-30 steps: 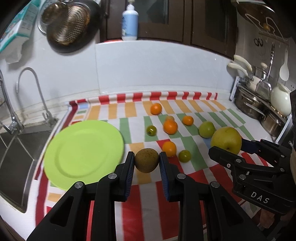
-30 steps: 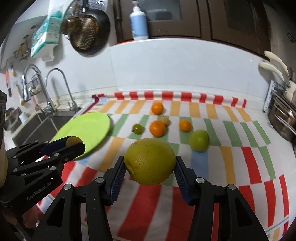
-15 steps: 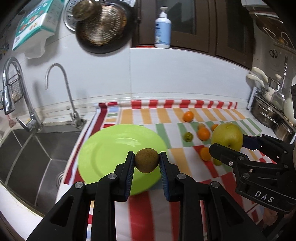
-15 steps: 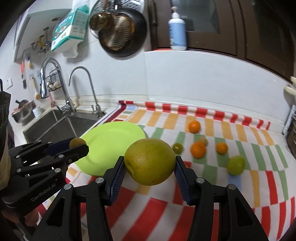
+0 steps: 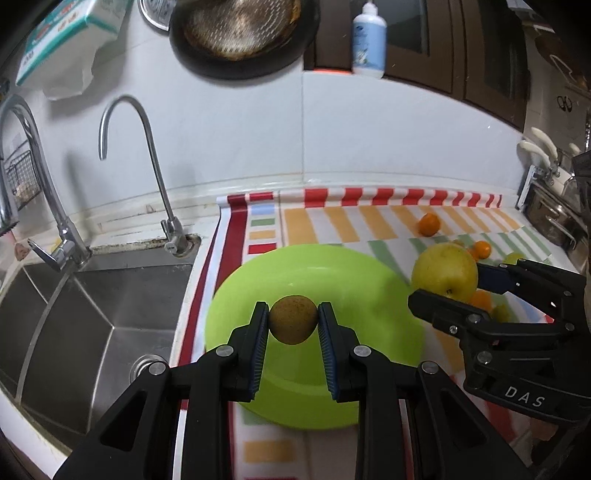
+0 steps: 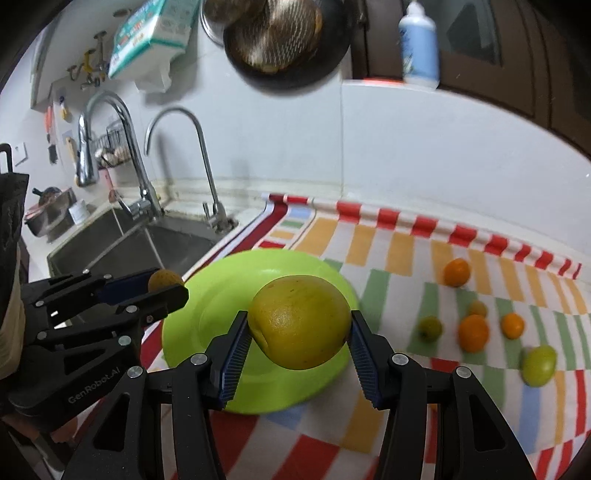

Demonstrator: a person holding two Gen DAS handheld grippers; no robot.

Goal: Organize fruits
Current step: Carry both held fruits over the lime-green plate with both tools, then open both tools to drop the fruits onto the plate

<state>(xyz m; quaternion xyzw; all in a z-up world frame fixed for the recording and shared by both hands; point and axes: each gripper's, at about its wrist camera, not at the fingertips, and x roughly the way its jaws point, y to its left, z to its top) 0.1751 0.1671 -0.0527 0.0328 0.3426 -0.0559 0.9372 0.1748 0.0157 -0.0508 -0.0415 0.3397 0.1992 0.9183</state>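
My left gripper (image 5: 292, 325) is shut on a small brown fruit (image 5: 292, 319) and holds it above the green plate (image 5: 332, 280). My right gripper (image 6: 297, 328) is shut on a large yellow fruit (image 6: 299, 326), also above the green plate (image 6: 207, 314). In the left wrist view the right gripper and the yellow fruit (image 5: 444, 271) hang over the plate's right edge. In the right wrist view the left gripper and the brown fruit (image 6: 164, 278) are at the plate's left edge. The plate is bare. Several small oranges (image 6: 473, 332) and green fruits (image 6: 539, 365) lie on the striped mat to the right.
A steel sink (image 5: 92, 314) with two taps (image 5: 155, 177) lies left of the plate. The striped mat (image 6: 406, 251) covers the counter. Pots and utensils (image 5: 550, 214) stand at the far right. A pan (image 5: 240, 33) and a bottle (image 5: 368, 40) are on the back wall.
Both grippers have swung left with their fruits, from over the loose fruits on the mat to over the green plate; the sink has come into fuller view.
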